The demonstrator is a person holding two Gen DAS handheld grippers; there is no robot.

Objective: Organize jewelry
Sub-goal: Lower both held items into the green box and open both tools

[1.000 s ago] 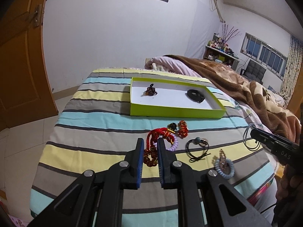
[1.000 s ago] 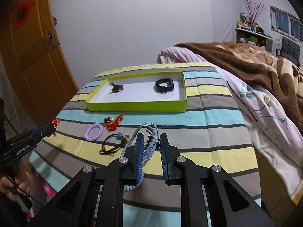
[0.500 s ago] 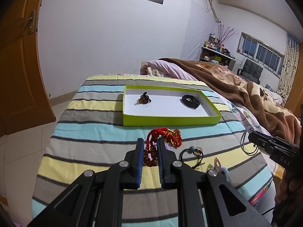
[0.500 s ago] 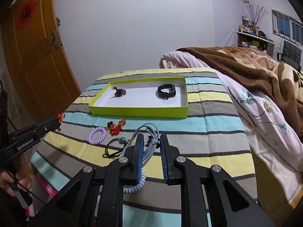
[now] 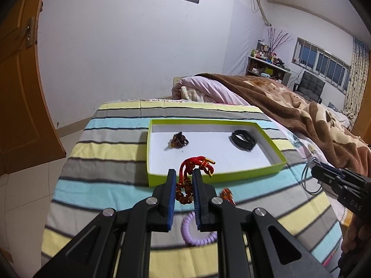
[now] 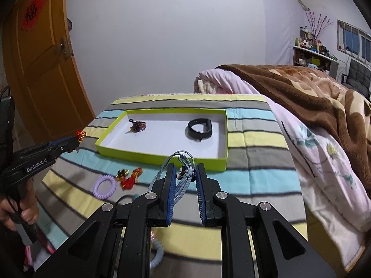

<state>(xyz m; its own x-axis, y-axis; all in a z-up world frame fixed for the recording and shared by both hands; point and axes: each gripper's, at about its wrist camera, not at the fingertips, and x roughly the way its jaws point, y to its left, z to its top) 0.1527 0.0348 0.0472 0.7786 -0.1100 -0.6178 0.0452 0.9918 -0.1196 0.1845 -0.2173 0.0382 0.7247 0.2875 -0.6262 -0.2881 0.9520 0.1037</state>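
- Ahead of the left gripper [image 5: 183, 177], and just past its fingertips, runs the near wall of the shallow lime-green cardboard tray with a white floor [image 5: 215, 178]. The tray's long axis lies crosswise to both grippers.
- Clenched between the left jaws is a red braided cord bracelet with gold tips [image 5: 193, 165]; its loop rises above the fingertips and already overlaps the near wall in this view, while its tail hangs down between the pads.
- Ahead of the right gripper [image 6: 184, 176] the same near wall sits just beyond the tips, toward the tray's right end. This gripper grasps a grey-blue cord loop necklace [image 6: 183, 169], strands trailing down between the jaws.
- Both grippers look about equally near the tray; the left fronts the middle of the wall, the right its right part.
- Inside, a dark beaded cluster [image 5: 178, 140] lies far left of centre and a black wristband [image 5: 243, 139] far right; the white floor just behind the near wall is bare, the open room for a drop.
- Below the grippers, on the striped bed cover [image 6: 255, 178], remain a lilac spiral hair tie [image 6: 104, 186] and a red-and-gold charm [image 6: 129, 177].
- My judgement: each load must clear the wall's top edge before release.
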